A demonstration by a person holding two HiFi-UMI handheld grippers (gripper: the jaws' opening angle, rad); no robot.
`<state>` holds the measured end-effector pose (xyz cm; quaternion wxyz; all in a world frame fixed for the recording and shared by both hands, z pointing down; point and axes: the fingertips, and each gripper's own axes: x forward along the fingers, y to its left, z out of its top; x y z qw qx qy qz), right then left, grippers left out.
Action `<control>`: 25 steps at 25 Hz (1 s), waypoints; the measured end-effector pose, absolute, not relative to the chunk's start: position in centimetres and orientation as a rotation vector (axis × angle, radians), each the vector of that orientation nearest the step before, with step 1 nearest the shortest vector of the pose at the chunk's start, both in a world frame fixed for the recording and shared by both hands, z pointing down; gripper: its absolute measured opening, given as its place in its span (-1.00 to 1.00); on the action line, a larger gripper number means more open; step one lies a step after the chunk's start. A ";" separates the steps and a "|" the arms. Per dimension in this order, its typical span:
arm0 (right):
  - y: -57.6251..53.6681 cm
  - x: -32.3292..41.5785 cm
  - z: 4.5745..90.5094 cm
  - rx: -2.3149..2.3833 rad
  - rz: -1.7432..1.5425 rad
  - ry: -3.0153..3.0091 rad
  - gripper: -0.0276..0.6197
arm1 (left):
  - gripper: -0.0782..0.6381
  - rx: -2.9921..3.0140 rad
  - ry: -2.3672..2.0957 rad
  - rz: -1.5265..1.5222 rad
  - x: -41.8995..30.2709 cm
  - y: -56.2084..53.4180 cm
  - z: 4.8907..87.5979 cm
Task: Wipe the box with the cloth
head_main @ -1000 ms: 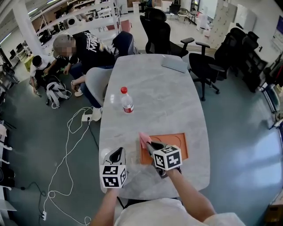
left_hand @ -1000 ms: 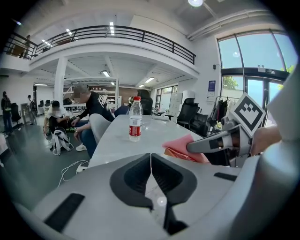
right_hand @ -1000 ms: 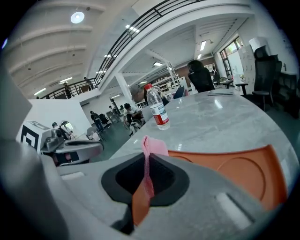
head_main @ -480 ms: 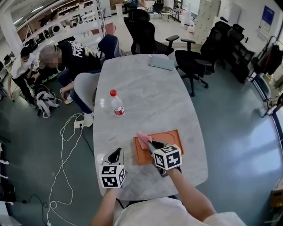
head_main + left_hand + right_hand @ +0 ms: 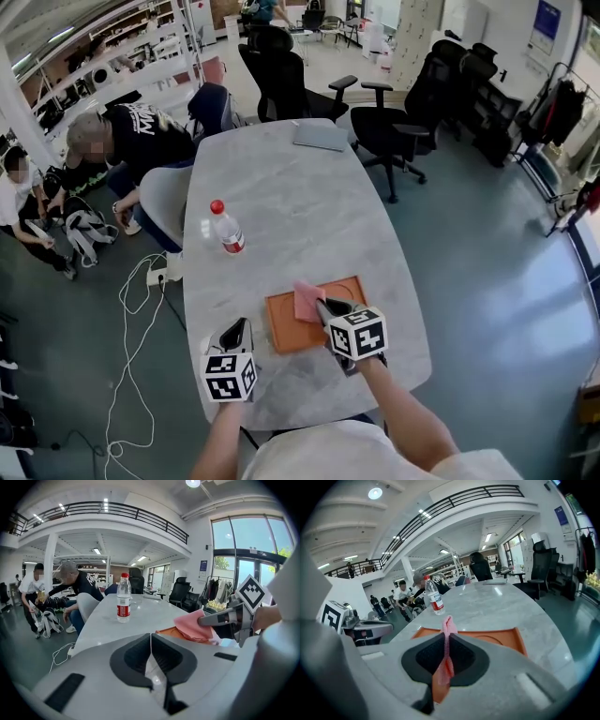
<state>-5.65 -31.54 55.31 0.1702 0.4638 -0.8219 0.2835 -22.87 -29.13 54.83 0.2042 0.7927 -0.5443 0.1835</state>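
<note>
The right tongs [image 5: 322,307] are clamped on the pink cloth [image 5: 307,300], which sticks out past their tips in a bunched fold. The orange box [image 5: 284,334] lies flat under and just ahead of those tips, and just right of the left tongs [image 5: 238,327]. The left tongs are closed on nothing and sit apart from the box.

I judge the wiping is at its start or in stroke, with the cloth over the box's far-left part. The next move calls for pressing the cloth down and dragging it across. The left tongs may need to steady the box.

Whether the cloth touches the box I cannot tell. The right tongs hide the box's near-right part, and its depth is hard to judge.
</note>
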 end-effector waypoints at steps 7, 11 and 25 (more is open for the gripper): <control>-31.4 -1.9 55.2 1.394 0.805 -2.294 -0.87 | -0.73 2.227 -1.499 0.522 -21.1 -29.1 55.0; -31.2 -0.1 55.1 1.430 0.815 -2.278 -0.87 | -0.73 2.234 -1.494 0.530 -20.3 -29.0 54.9; -31.0 5.7 54.7 1.587 0.843 -2.205 -0.87 | -0.73 2.245 -1.481 0.536 -19.0 -28.1 54.7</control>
